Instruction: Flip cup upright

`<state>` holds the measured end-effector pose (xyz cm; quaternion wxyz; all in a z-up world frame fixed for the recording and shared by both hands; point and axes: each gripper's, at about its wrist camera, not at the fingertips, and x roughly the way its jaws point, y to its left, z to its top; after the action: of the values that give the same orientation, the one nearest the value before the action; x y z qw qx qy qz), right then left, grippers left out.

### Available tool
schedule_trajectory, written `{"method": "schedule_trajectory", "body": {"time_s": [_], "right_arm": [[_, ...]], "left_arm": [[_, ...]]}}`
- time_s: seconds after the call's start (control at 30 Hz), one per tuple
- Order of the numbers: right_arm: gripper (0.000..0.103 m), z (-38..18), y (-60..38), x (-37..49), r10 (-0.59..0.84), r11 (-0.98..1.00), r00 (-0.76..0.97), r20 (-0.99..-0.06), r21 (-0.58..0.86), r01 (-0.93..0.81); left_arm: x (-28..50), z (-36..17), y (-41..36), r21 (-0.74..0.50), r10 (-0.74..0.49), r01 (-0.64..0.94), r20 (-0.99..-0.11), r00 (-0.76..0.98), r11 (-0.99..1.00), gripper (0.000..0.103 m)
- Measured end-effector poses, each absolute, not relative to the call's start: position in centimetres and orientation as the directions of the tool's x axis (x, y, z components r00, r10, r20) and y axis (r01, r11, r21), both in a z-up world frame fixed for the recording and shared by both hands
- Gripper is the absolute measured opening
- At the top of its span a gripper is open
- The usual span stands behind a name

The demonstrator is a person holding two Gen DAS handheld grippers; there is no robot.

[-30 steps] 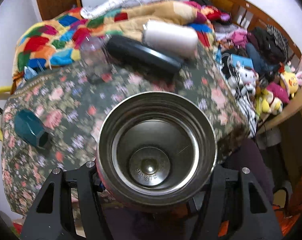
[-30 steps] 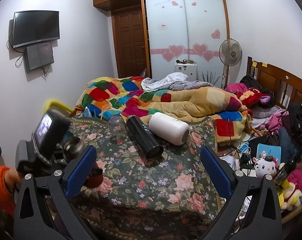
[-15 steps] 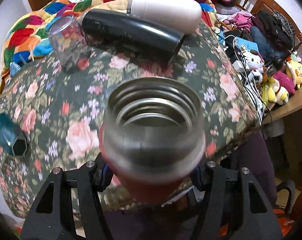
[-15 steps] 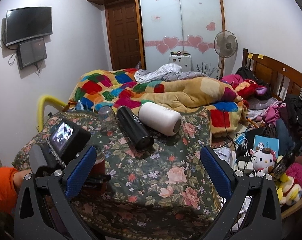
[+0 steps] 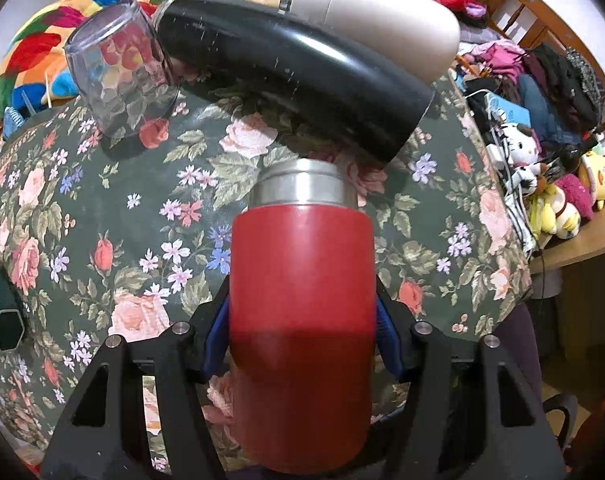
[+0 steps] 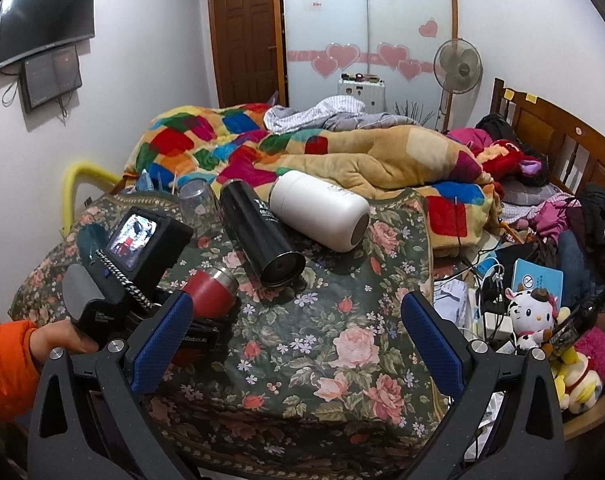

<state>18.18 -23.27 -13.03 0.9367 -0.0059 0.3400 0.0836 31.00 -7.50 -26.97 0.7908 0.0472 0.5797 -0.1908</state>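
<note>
Over the last second the red cup [image 5: 300, 320] has swung round in the left gripper [image 5: 302, 320]. A second ago its steel mouth faced the left wrist camera, with "SUS 316" legible on the inside bottom. Now the mouth points away along the fingers, and only the red wall and steel rim [image 5: 302, 184] show. From the right wrist view the cup lies roughly level or slightly tilted, low over the floral table [image 6: 342, 340], mouth toward the black flask [image 6: 258, 236] just ahead of it. The left gripper is clamped on the cup's body, blue pads [image 5: 384, 332] pressing both sides.

My guess is that the turn is mid-way: the cup is neither standing nor set down, so more wrist rotation is needed before release.

The right gripper [image 6: 298, 344] hangs with its fingers wide apart, holding nothing, nearer the table's front edge.

Beyond the left gripper lie the white flask [image 6: 322, 216] and an inverted clear glass [image 5: 122, 76].

Readable now: white lettering on the black flask, too small to make out, and a partial "Robot.AI" on the left gripper's housing [image 6: 196, 340].
</note>
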Motion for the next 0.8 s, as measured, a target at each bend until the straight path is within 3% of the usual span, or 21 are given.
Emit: {"method": "schedule_trajectory", "body": {"time_s": [0.3,0.53,0.8], "right_arm": [[0.103,-12.9,-21.2,19.2,0.147,0.984,0.741,-0.655,0.023,-0.174],[0.103,-14.0,-18.8,20.5,0.186,0.977,0.705,-0.684,0.049,-0.21],[0.103,-17.1,-15.1,23.1,0.2,0.966,0.617,-0.761,0.048,-0.254]], "left_arm": [[28.3,-23.2,-4.9,-0.144,-0.288,0.385,-0.892,0.347,0.912,0.063],[24.2,-19.0,0.4,0.016,-0.152,0.283,-0.814,0.561,0.959,0.068],[20.5,-18.3,5.9,-0.013,-0.069,0.09,-0.75,0.658,0.996,0.073]]}}
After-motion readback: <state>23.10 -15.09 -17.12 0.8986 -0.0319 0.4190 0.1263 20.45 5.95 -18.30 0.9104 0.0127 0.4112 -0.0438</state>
